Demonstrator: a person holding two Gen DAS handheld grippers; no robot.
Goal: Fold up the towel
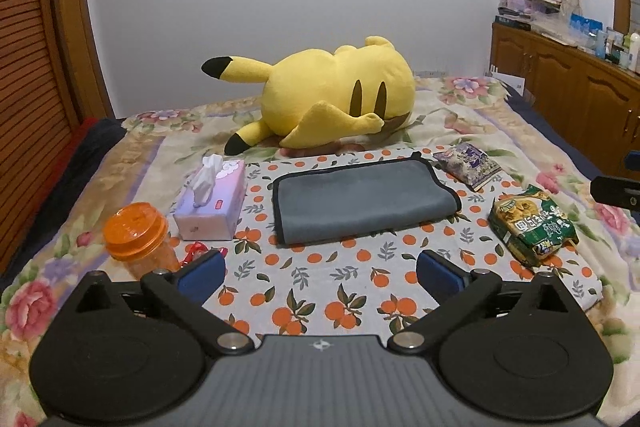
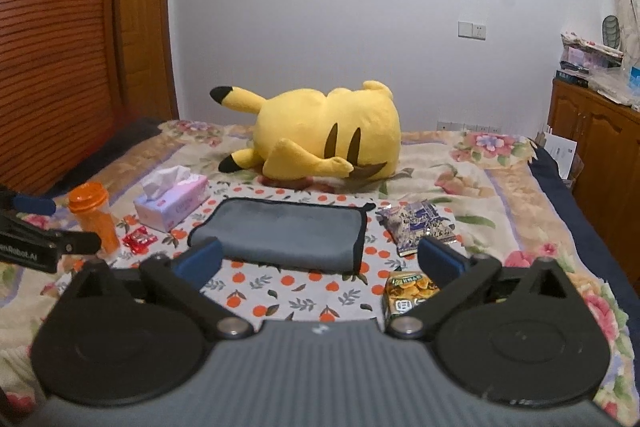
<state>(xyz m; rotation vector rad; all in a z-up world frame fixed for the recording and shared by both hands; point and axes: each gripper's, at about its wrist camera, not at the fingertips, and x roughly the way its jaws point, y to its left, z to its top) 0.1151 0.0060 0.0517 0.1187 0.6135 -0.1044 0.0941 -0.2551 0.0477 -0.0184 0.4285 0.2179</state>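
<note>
A grey towel (image 1: 360,201) with a black hem lies folded flat on an orange-print cloth (image 1: 320,291) on the bed. It also shows in the right wrist view (image 2: 288,233). My left gripper (image 1: 320,269) is open and empty, held back from the towel's near edge. My right gripper (image 2: 320,261) is open and empty, just short of the towel's near edge, with its left fingertip (image 2: 202,259) in front of the towel's near left corner. The left gripper shows at the left edge of the right wrist view (image 2: 36,223).
A yellow plush toy (image 1: 332,99) lies behind the towel. A tissue box (image 1: 214,205) and an orange-lidded jar (image 1: 138,239) stand to the left. A purple packet (image 1: 468,165) and a green snack bag (image 1: 532,227) lie to the right. A wooden cabinet (image 1: 568,87) stands at the far right.
</note>
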